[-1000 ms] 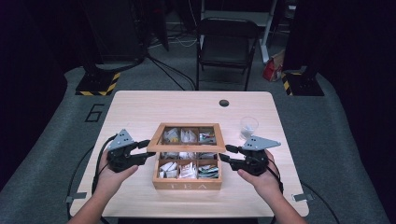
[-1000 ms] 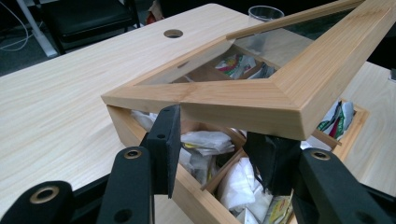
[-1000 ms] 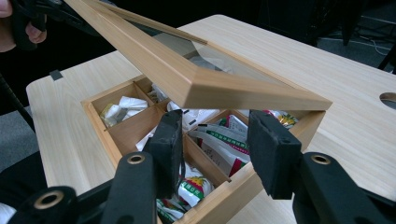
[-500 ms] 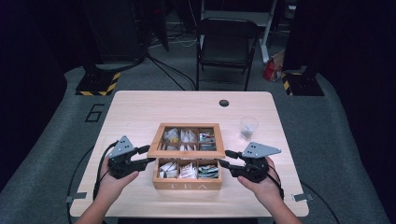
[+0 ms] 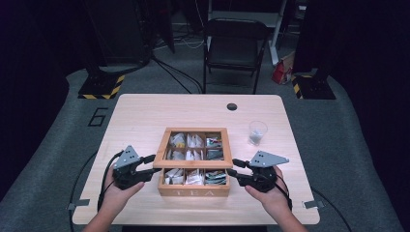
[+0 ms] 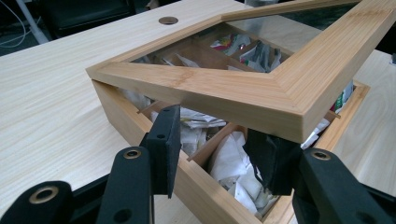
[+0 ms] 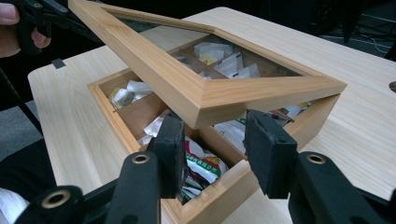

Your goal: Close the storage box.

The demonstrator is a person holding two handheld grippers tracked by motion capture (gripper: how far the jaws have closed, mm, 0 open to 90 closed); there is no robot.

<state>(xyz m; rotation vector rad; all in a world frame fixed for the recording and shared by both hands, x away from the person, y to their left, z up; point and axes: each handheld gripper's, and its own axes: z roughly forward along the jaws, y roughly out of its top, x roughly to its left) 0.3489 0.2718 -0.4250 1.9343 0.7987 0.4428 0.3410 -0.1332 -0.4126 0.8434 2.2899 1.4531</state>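
Plastic cup (image 5: pixel 257 132) beyond tea box (image 5: pixel 194 191), well apart from grippers.

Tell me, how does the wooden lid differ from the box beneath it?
The lid is tilted, its front edge raised; the box lies flat on the table. The lid is a frame around a clear pane; the box has compartments holding packets. Both are the same light wood.
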